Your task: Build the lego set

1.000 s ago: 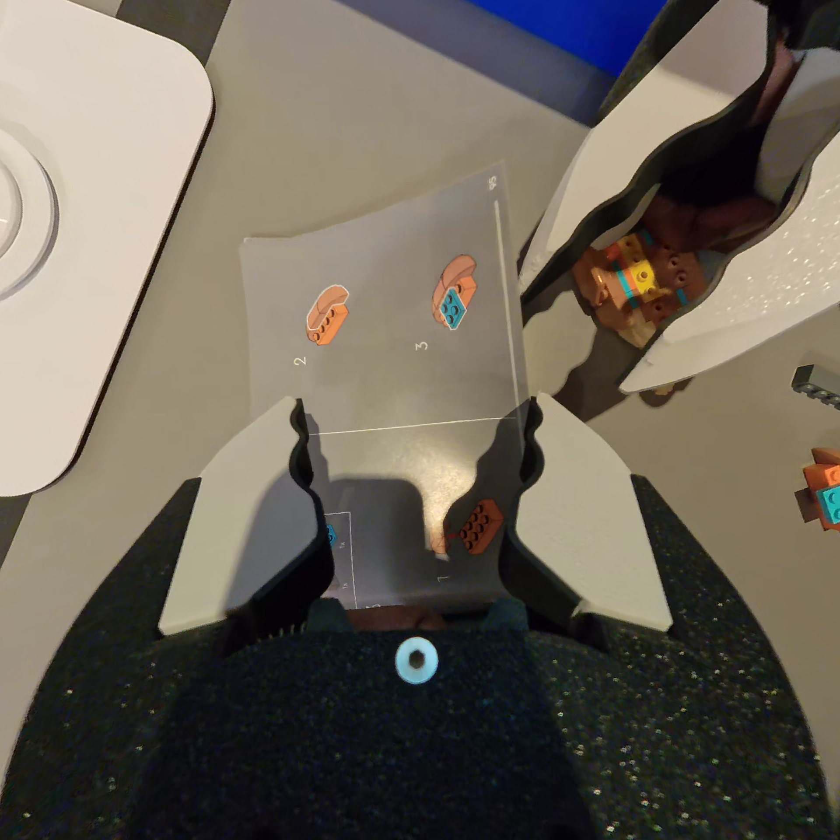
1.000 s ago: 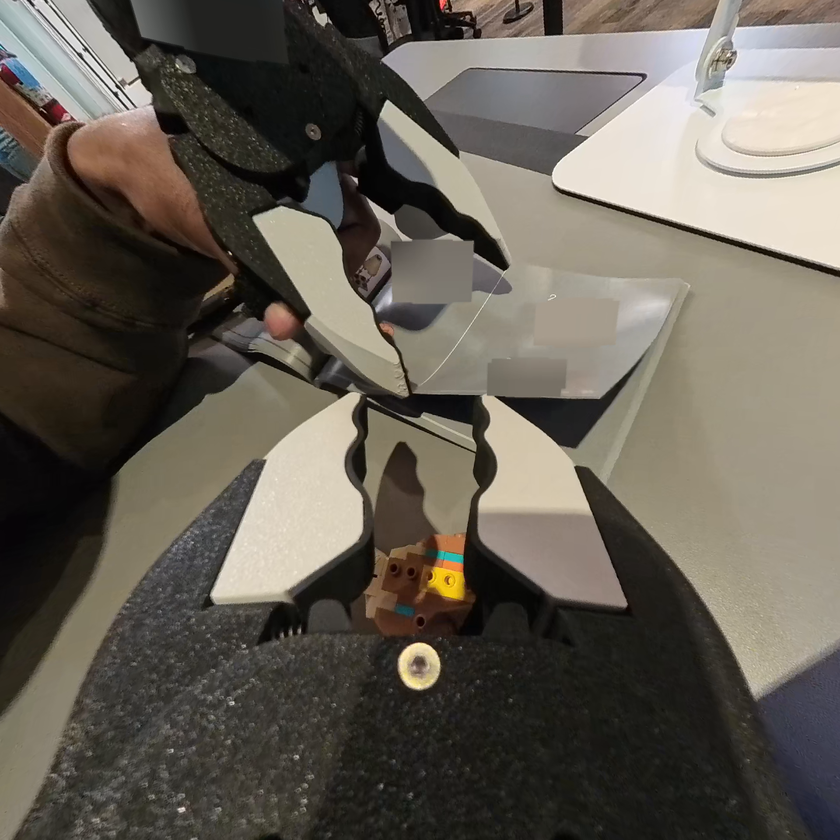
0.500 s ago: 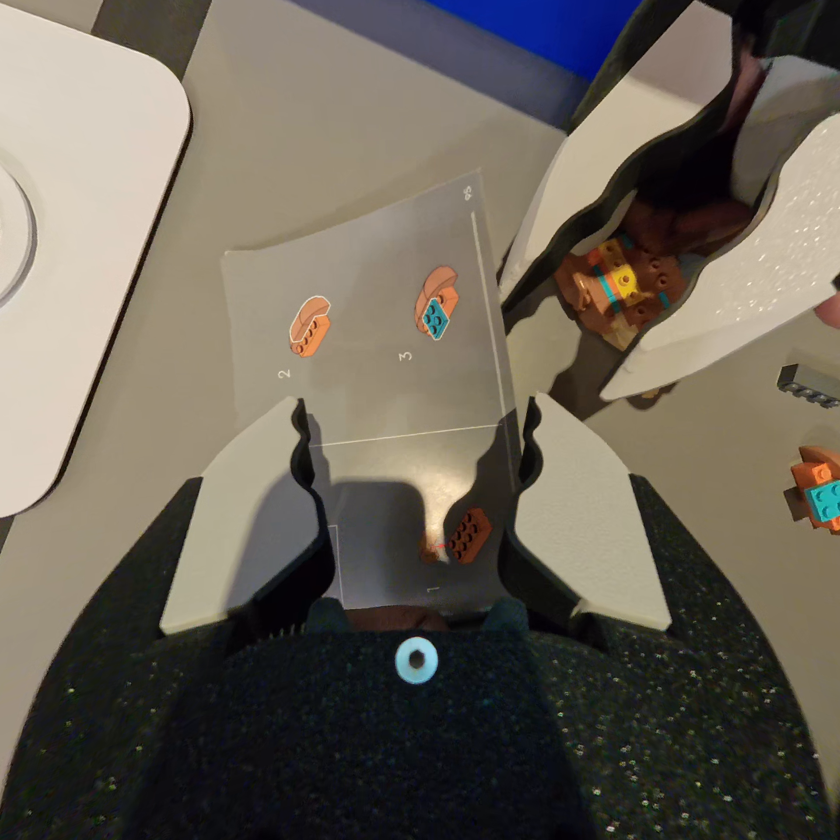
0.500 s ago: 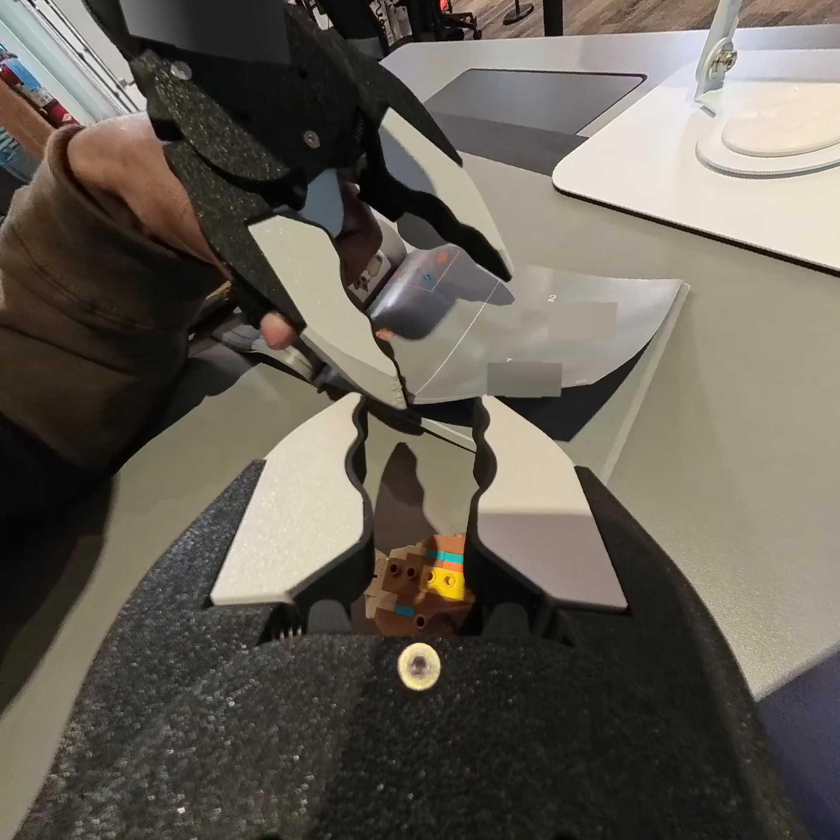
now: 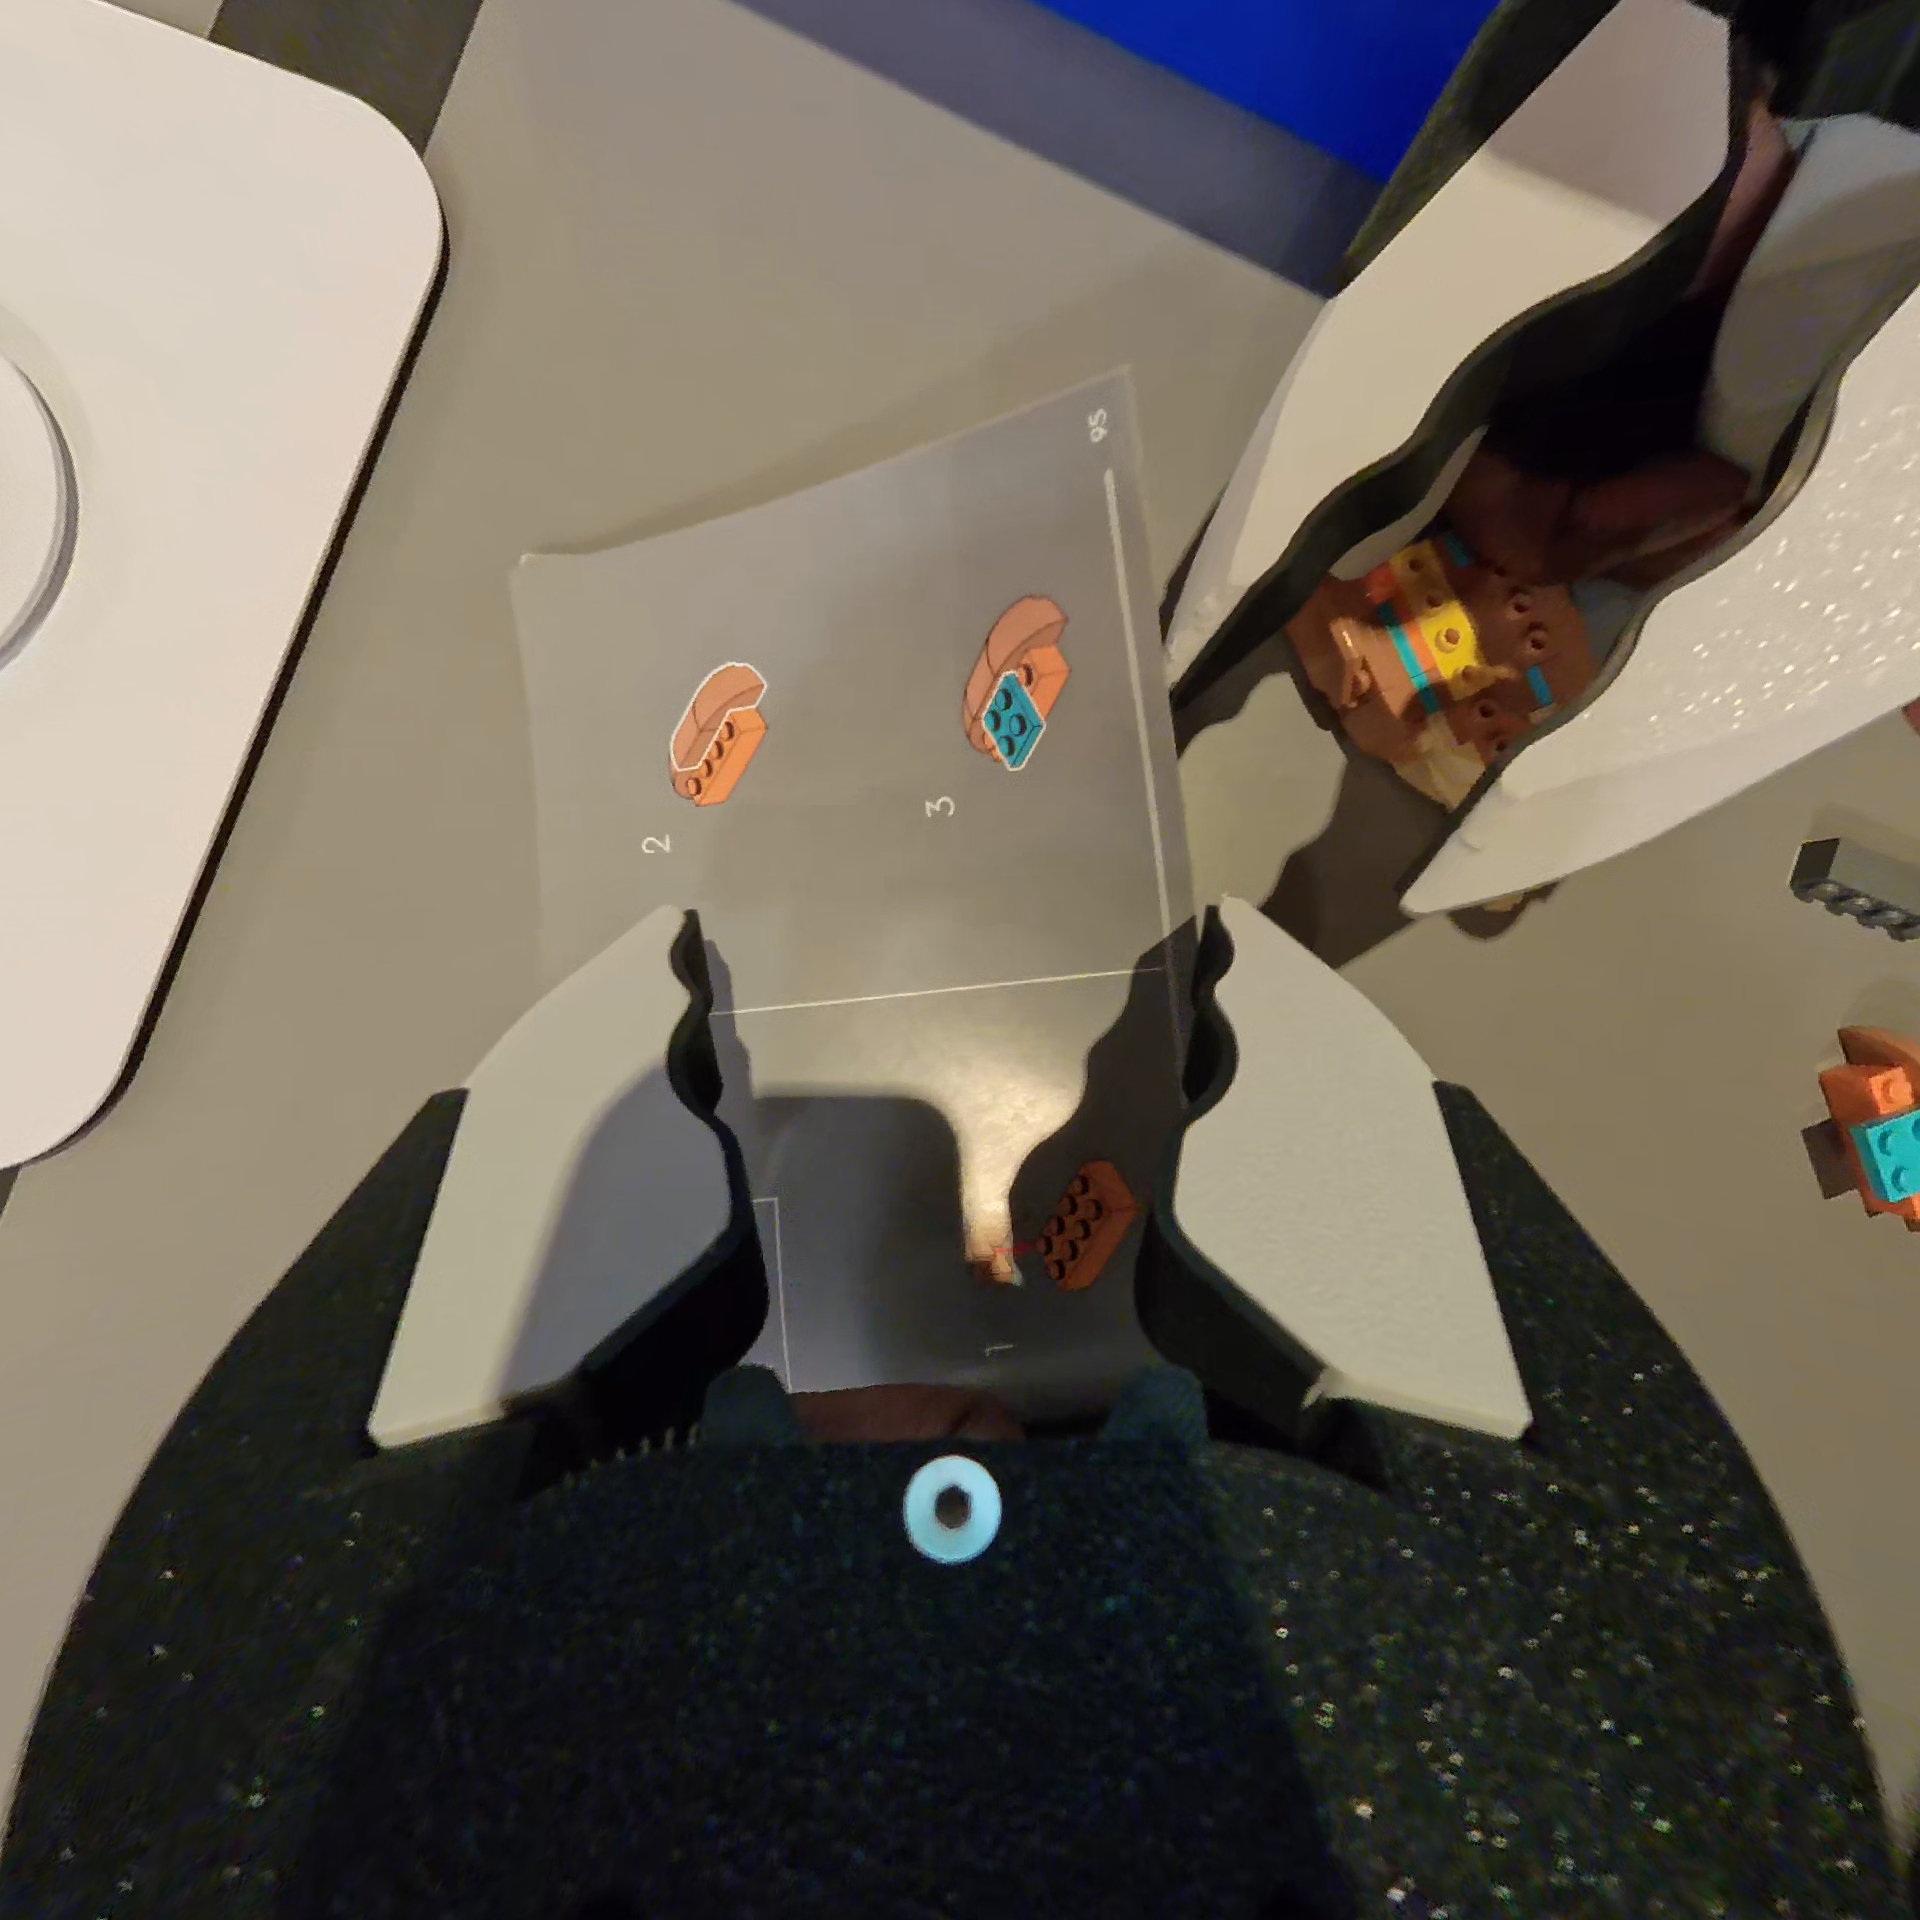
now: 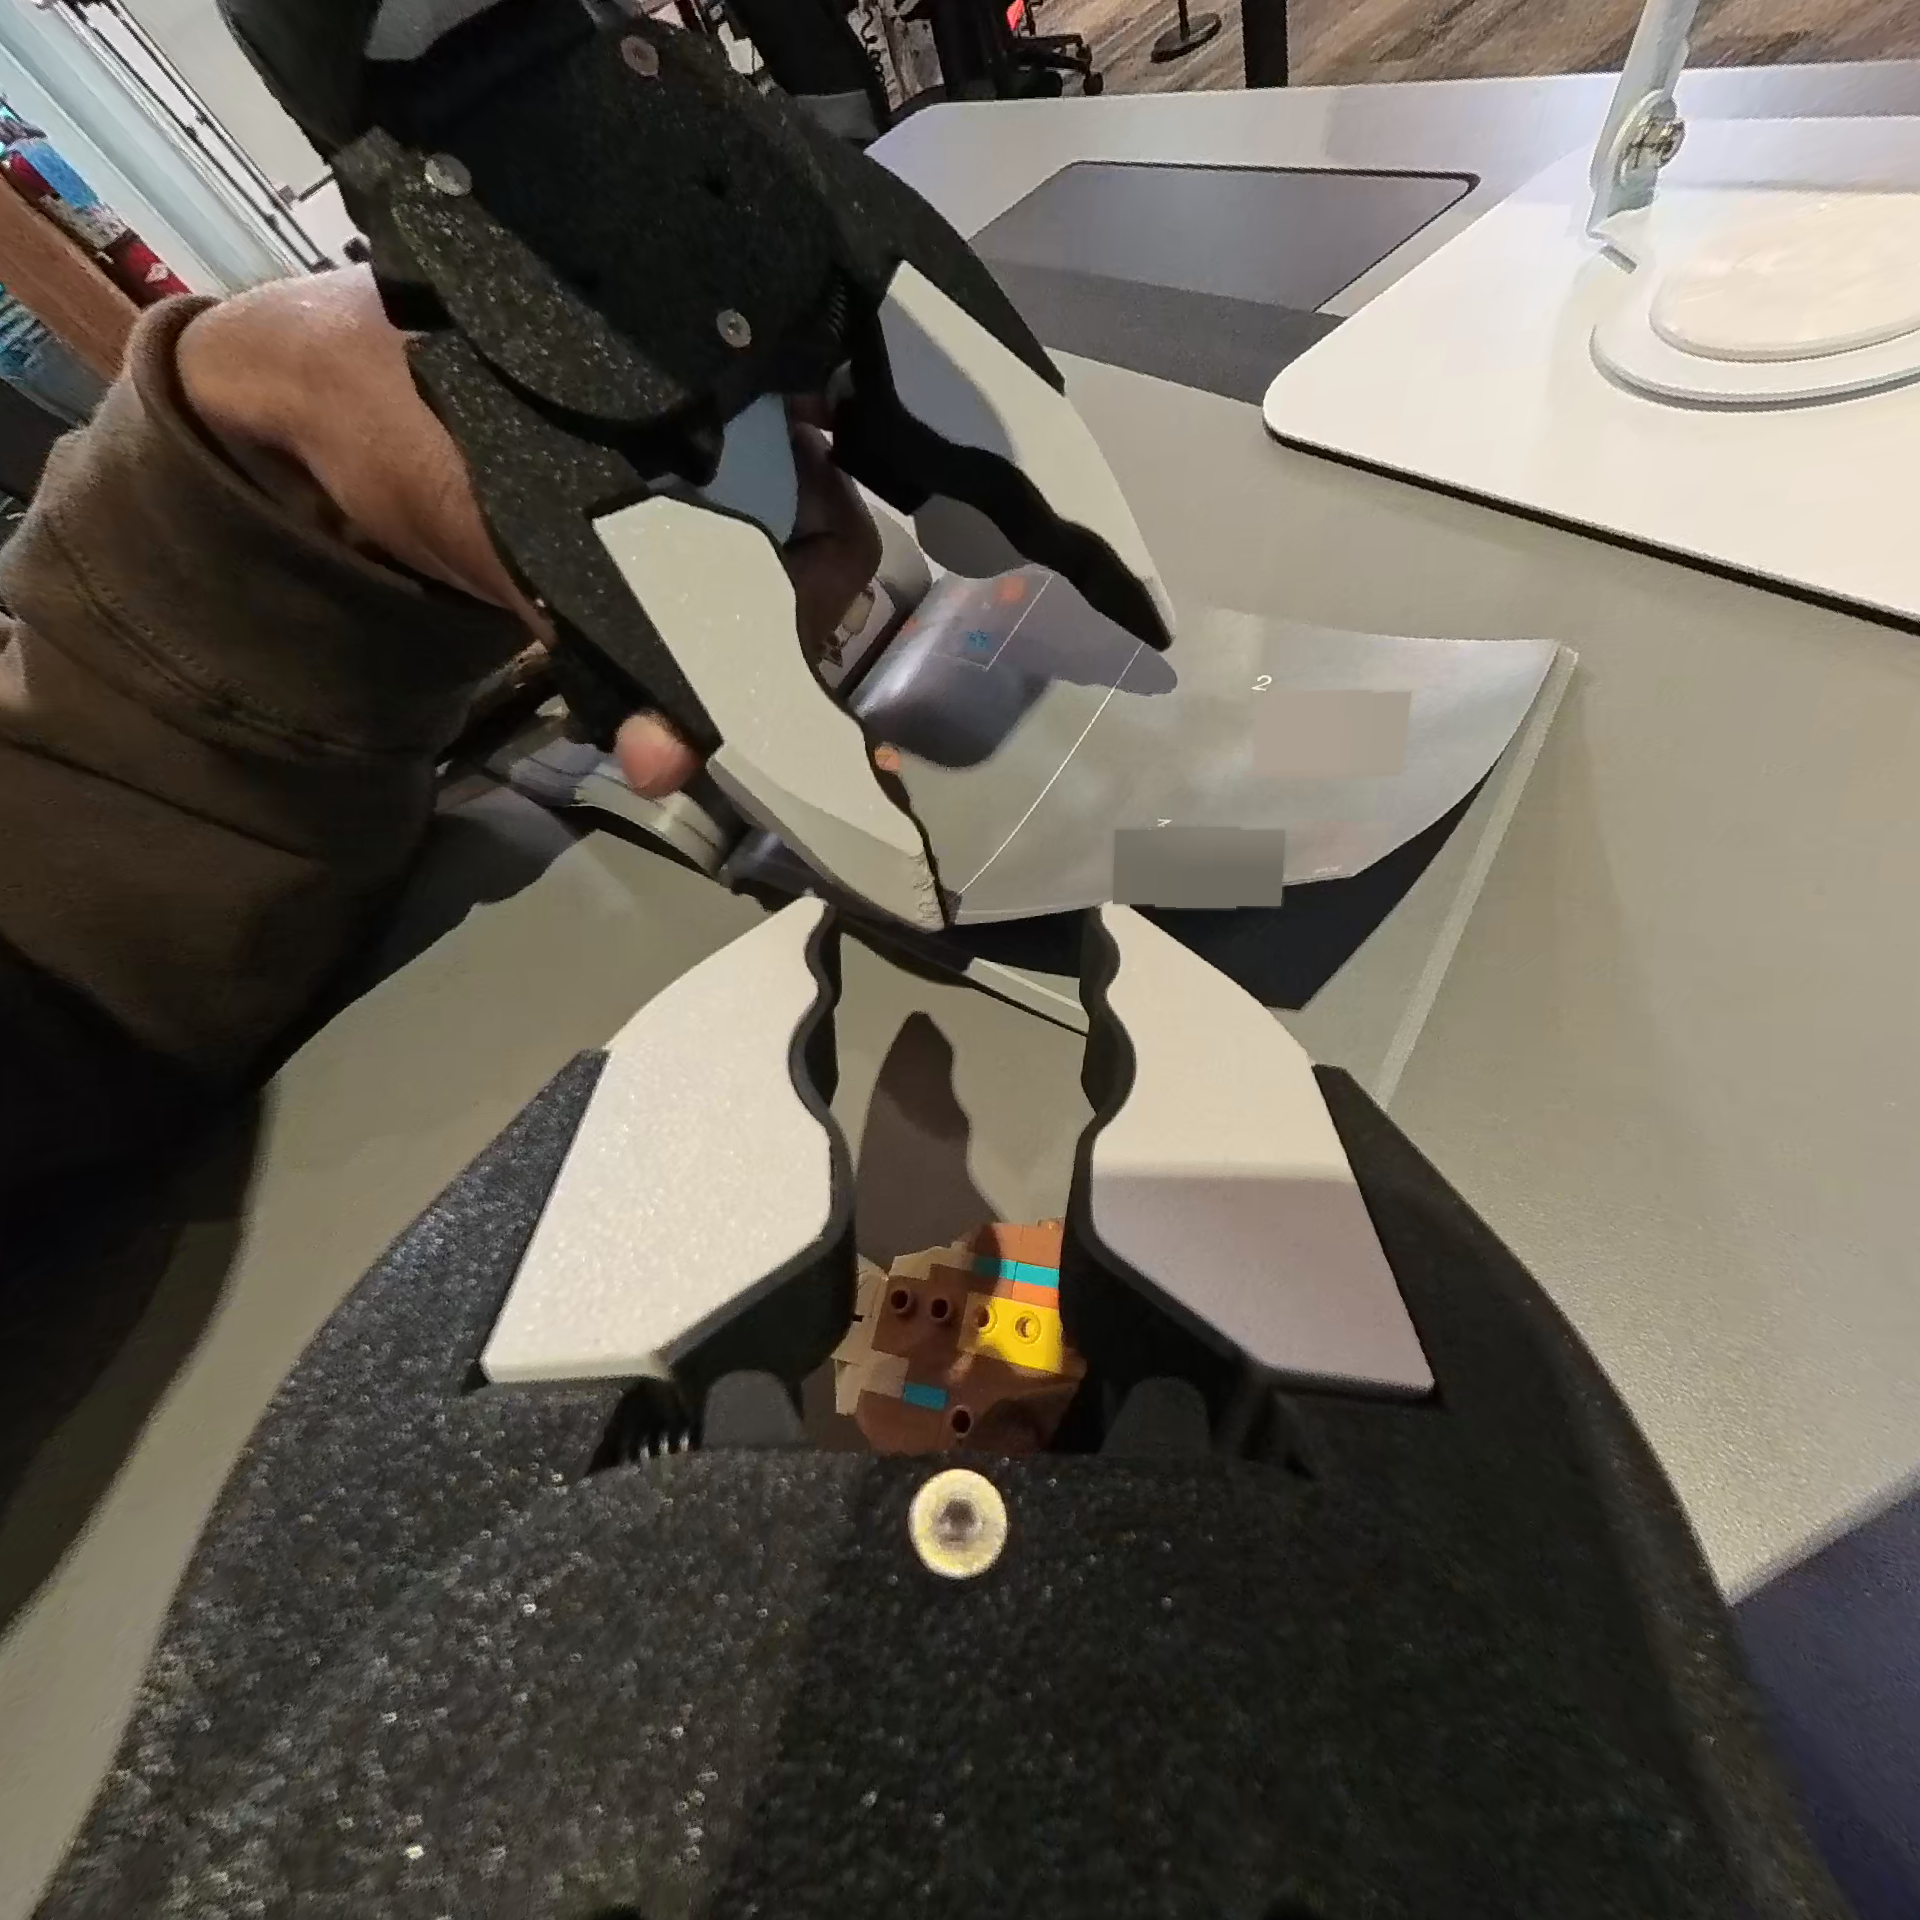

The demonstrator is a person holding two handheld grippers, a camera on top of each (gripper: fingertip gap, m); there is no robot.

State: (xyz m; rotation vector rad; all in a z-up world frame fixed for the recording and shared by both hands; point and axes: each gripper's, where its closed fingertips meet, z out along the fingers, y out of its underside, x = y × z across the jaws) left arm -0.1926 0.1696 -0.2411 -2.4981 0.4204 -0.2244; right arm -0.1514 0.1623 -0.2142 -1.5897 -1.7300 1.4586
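At the bottom of the right wrist view, the right gripper [image 6: 956,935] is clamped on the brown model [image 6: 961,1340], deep between its fingers. The left gripper [image 5: 951,925], jaws apart and empty, hovers over the booklet page [image 5: 831,790]. The orange-and-teal piece [image 5: 1875,1138] lies at the left view's right edge, probably closer to the left gripper.

Grey matte worktop [image 6: 1662,1195] all round. Beyond the fingers, upper right in the right wrist view: white rounded-corner board [image 6: 1558,416] with a round white stand base [image 6: 1787,312] and a metal post [image 6: 1647,104]. Dark inset panel [image 6: 1226,223] farther back on the worktop. Wood-look floor [image 6: 1403,42], chair bases at top. Blue surface [image 5: 1299,73] past the worktop edge in the left wrist view.
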